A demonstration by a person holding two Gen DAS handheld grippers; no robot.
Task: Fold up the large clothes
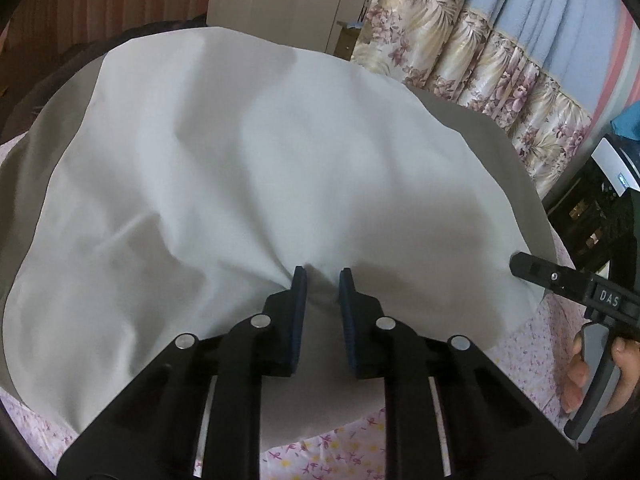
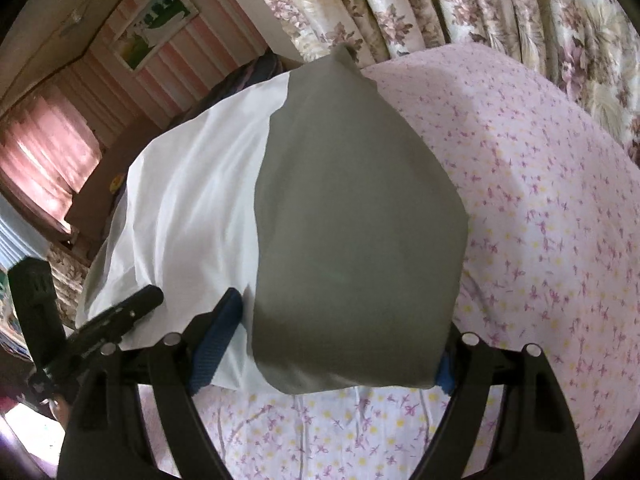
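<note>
Spread across most of the left wrist view: a large soft cloth (image 1: 256, 168), white on top with a duller grey layer showing along its left and right edges, lying rumpled on a pink flower-printed bedspread (image 1: 532, 344) that peeks out along the bottom of the frame.

At lower centre, the left gripper (image 1: 322, 280), jaws drawn narrow and pinching a small ridge of the white fabric at its near edge. Creases fanning out from the blue pads (image 1: 299, 304) towards the left and upper part of the frame, which reads as a real grip rather than a mere touch. Probably taken here because a near-edge hold allows that side to be lifted and carried over for a fold.

In the right wrist view, the grey layer fills the centre, with white to its left and bare bedspread to the right and below. Right gripper (image 2: 340, 336) spread wide, the grey near corner lying between and over its fingers (the right-hand finger mostly hidden under the fabric), nothing squeezed yet. Placed so, apparently, to close on the matching corner.

At the right edge of the left view, the right gripper's black tip resting by the cloth's border, with a hand (image 1: 580, 376) on its handle. Flowered curtains (image 2: 440, 4) across the top.
</note>
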